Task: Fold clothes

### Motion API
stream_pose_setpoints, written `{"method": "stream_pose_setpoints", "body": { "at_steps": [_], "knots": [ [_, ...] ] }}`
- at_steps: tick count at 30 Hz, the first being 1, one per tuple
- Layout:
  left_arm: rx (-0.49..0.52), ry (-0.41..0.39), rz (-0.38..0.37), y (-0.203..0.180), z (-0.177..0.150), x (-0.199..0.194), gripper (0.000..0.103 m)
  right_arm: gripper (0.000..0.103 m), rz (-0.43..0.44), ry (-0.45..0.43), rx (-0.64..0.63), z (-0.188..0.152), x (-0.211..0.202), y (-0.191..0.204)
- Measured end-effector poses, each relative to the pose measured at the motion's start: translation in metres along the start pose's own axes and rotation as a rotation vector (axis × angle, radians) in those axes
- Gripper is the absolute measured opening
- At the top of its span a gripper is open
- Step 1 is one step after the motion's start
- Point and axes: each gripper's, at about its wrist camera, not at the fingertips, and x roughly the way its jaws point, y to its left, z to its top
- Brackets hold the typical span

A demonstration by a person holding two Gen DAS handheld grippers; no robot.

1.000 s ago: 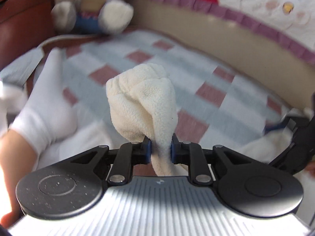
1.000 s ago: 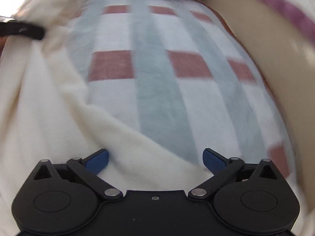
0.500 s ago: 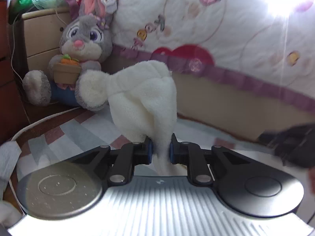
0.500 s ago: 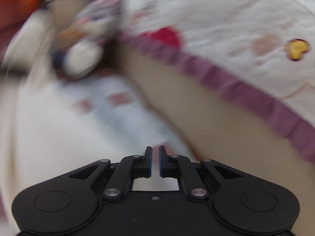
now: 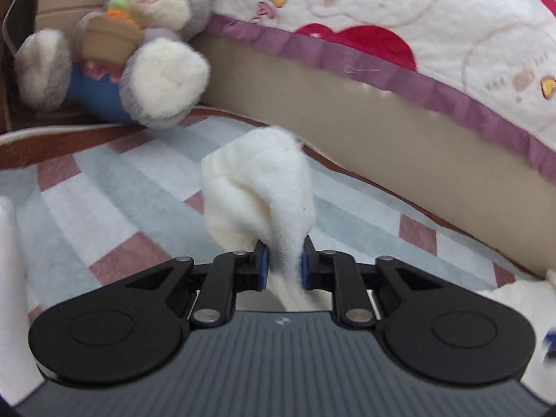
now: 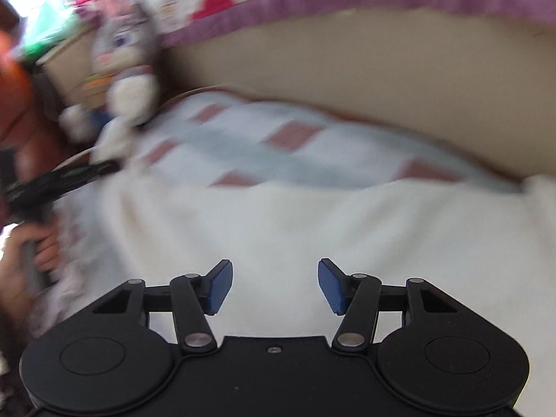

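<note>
A cream fleece garment bunches up between the blue pads of my left gripper, which is shut on it above the checked blanket. In the right wrist view the same cream garment lies spread flat across the blanket. Just above that cloth my right gripper stands open, with nothing between its fingers. At the left edge of that view the other gripper shows as a dark blur, held by a hand.
A plush rabbit sits at the back left against a wooden cabinet. A beige bed side under a quilt with a purple border runs along the far right. The right wrist view is motion-blurred.
My right gripper was open, shut half a second ago, and has opened again over the spread garment. My left gripper swung up, then down toward the blanket, still holding the cloth.
</note>
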Motion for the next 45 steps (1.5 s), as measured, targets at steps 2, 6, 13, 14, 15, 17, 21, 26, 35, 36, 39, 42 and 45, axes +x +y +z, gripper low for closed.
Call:
{"method": "stream_pose_setpoints", "body": {
  "at_steps": [2,6,13,14,15,17,21,26,35,36,39,42,45],
  "knots": [
    [0.004,0.036,0.028,0.006,0.001,-0.001,0.028,0.061,0.078,0.025,-0.077,-0.009,0.016,0.028],
    [0.006,0.109,0.094,0.019,0.003,-0.002,0.028,0.058,0.142,0.111,-0.287,-0.024,0.043,0.074],
    [-0.125,0.218,0.221,0.052,0.01,-0.008,0.042,0.059,0.012,0.14,-0.494,-0.035,0.072,0.103],
    [-0.146,0.21,0.22,0.056,0.011,-0.01,0.043,0.059,0.003,0.148,-0.508,-0.035,0.077,0.105],
    [-0.166,0.193,0.203,0.06,0.012,-0.013,0.043,0.059,-0.005,0.156,-0.522,-0.035,0.081,0.107],
    [-0.215,0.118,0.088,0.066,0.012,-0.018,0.054,0.059,-0.02,0.16,-0.546,-0.037,0.088,0.112],
    [-0.246,0.111,-0.019,0.066,0.008,-0.01,0.073,0.031,0.014,0.135,-0.536,-0.038,0.089,0.12],
    [-0.106,0.092,0.112,0.053,-0.004,-0.009,0.007,0.003,0.099,0.101,-0.453,-0.034,0.081,0.121],
    [0.062,0.158,0.428,0.024,-0.032,-0.009,0.013,0.005,0.16,0.159,-0.537,-0.064,0.072,0.151],
    [0.085,0.157,0.465,0.02,-0.03,-0.011,0.015,0.005,0.158,0.152,-0.5,-0.062,0.065,0.146],
    [0.113,0.132,0.556,0.011,-0.021,-0.023,0.046,0.018,0.114,0.115,-0.418,-0.061,0.036,0.118],
    [0.144,0.039,0.554,0.002,-0.01,-0.038,0.066,0.027,0.033,0.092,-0.346,-0.062,0.004,0.078],
    [0.148,-0.022,0.458,-0.015,0.0,-0.052,0.067,0.027,-0.07,0.058,-0.246,-0.061,-0.032,0.032]
  ]
}}
